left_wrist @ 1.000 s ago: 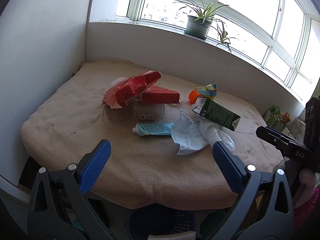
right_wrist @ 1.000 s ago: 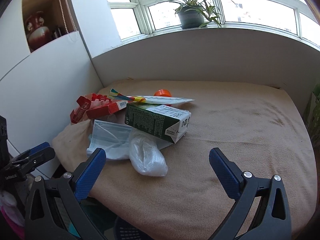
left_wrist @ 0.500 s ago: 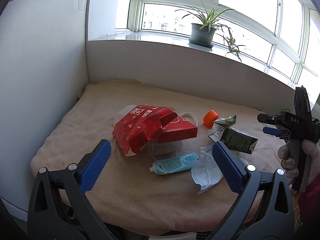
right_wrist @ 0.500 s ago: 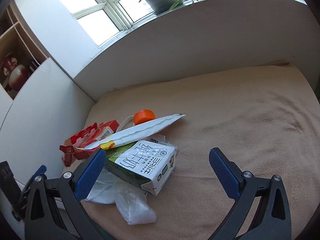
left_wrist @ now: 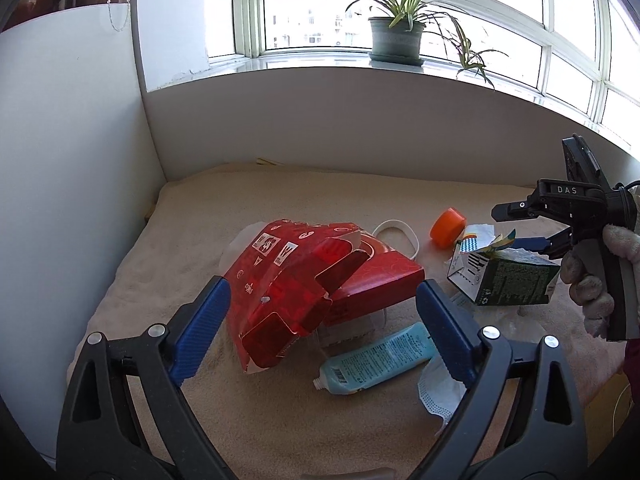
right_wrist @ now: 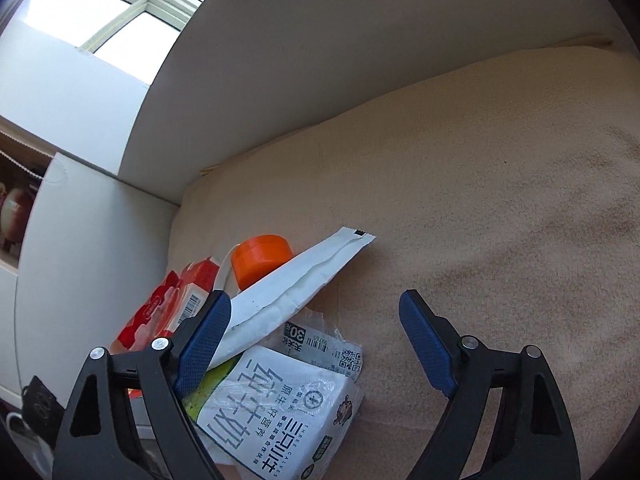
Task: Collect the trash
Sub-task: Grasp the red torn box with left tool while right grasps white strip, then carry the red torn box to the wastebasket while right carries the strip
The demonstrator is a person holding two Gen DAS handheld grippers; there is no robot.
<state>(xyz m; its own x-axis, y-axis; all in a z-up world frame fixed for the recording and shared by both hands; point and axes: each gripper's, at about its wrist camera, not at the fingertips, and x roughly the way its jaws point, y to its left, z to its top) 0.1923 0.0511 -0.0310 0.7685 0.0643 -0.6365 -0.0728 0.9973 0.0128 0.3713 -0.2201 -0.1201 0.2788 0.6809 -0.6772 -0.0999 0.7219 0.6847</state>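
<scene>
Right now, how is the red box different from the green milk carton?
The red box is torn open and crumpled, but the green milk carton keeps its block shape. The red box is between the left claw's fingers; the green milk carton is by the right claw. Both lie on the beige blanket.

A beige towel-like cloth (left_wrist: 192,240) covers the surface, which meets white walls at its far and left edges. The trash lies in one loose group nearer the left edge. A torn red carton (left_wrist: 288,288) rests partly on a flat red box (left_wrist: 376,284). In front of them lies a blue tube (left_wrist: 376,360), beside a face mask (left_wrist: 440,392). Toward the right are an orange cap (left_wrist: 448,226), a green milk carton (left_wrist: 504,276) and a long white wrapper (right_wrist: 304,280). The right half of the surface is bare cloth.
</scene>
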